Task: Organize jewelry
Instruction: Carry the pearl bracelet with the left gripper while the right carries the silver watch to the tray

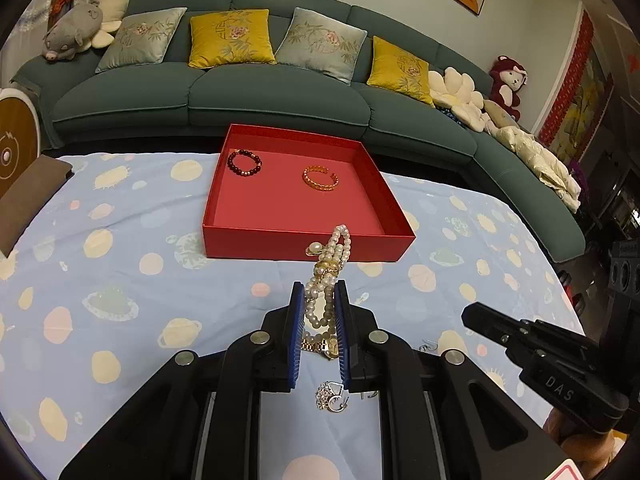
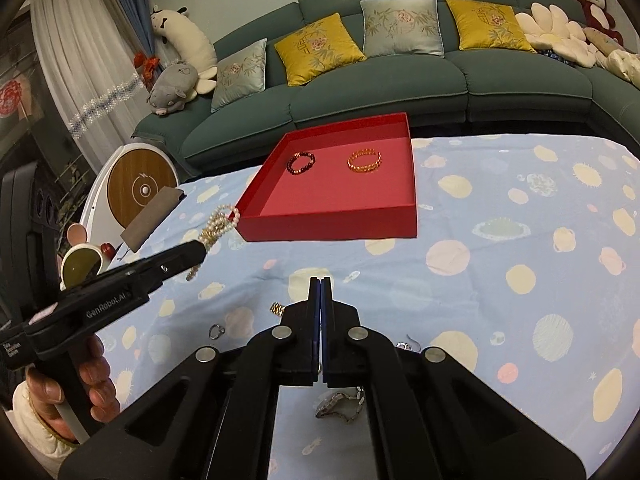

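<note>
One pearl bracelet [image 1: 326, 280], clamped lengthwise in the left gripper [image 1: 320, 292], hangs just below the red tray [image 1: 304, 248] at frame centre; the right gripper [image 2: 320, 284] is pinched together, empty.

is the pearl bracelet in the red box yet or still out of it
Out. The pearl bracelet hangs clamped in the left gripper above the cloth, short of the red box, which holds only two bracelets.
</note>
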`<action>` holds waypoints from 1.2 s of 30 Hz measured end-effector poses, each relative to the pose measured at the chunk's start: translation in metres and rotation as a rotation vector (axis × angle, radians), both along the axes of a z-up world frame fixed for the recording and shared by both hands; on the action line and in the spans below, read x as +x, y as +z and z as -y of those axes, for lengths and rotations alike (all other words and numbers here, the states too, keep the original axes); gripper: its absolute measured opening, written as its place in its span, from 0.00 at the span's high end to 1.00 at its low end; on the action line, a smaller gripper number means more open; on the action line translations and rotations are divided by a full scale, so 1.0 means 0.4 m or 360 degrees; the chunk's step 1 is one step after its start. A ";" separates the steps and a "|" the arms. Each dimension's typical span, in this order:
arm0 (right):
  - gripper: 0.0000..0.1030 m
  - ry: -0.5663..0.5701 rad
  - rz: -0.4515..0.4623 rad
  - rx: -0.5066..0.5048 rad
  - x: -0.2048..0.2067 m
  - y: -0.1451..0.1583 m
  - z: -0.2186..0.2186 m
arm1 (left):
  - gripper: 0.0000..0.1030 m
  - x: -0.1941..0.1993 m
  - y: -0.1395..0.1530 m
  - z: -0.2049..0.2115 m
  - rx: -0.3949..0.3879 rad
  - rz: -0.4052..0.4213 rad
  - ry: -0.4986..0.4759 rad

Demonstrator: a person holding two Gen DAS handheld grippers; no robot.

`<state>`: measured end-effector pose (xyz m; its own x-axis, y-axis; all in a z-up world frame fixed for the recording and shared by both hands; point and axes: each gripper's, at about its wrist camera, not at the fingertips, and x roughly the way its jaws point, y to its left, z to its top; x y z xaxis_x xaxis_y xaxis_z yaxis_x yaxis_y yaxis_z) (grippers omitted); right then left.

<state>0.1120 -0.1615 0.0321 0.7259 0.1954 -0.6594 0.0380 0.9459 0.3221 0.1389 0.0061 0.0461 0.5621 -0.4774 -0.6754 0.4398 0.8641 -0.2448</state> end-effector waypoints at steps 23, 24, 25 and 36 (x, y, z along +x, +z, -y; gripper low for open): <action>0.66 0.0044 -0.0364 -0.0097 -0.043 -0.210 -0.067 | 0.88 -0.023 -0.072 0.013 0.0125 -0.0058 -0.0067; 0.76 0.0051 -0.0365 -0.0092 -0.043 -0.211 -0.066 | 0.88 -0.024 -0.073 0.013 0.0125 -0.0058 -0.0069; 0.80 0.0058 -0.0368 -0.0084 -0.042 -0.211 -0.066 | 0.88 -0.025 -0.072 0.013 0.0124 -0.0060 -0.0071; 0.82 0.0084 -0.0274 -0.0080 -0.049 -0.173 -0.075 | 0.88 -0.021 -0.072 0.011 0.0112 -0.0072 -0.0054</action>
